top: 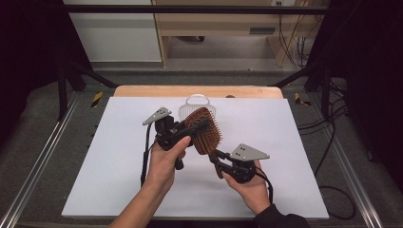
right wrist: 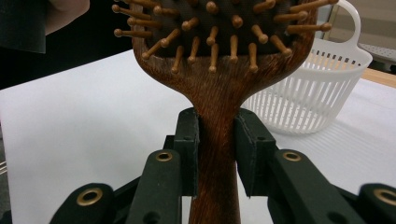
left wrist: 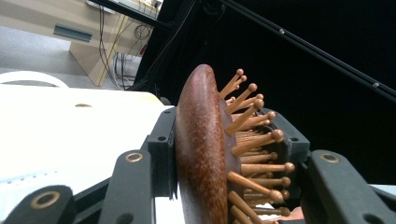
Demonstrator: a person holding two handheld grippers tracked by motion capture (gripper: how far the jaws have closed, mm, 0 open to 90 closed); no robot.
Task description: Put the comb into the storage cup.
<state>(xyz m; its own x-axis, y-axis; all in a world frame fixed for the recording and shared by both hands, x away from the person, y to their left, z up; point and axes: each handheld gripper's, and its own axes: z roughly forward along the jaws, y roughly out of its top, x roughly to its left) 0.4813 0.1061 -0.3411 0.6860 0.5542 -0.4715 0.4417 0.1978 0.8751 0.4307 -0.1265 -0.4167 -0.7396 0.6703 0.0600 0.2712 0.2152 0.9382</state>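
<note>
Table (top: 142, 199) surface is covered by a white sheet, and its wooden edge is seen at the far side in the high view. Beyond it, pale cabinets and trailing cables are seen on the floor.

On the far middle of the sheet a white slatted basket (top: 191, 105) with a loop handle is set upright; in the right gripper view the same basket (right wrist: 312, 88) is seen behind and to the right of the brush.

Above the middle of the sheet a wooden paddle hairbrush (top: 205, 132) is held clear of the surface, its head toward the basket and its handle toward the person. It is gripped at both ends.

The head is clamped by the left gripper (top: 196, 128), held in the left hand (top: 166, 159). In the left gripper view the jaws are closed across the head of the hairbrush (left wrist: 201, 154): one jaw is pressed against the smooth rounded back, the other is set among the ball-tipped wooden bristles.

The handle is clamped by the right gripper (top: 217, 157), held in the right hand (top: 249, 185). In the right gripper view its jaws are closed narrowly on the neck of the hairbrush (right wrist: 217, 135), one pad touching each side just below the head, with the bristles turned toward the camera.
</note>
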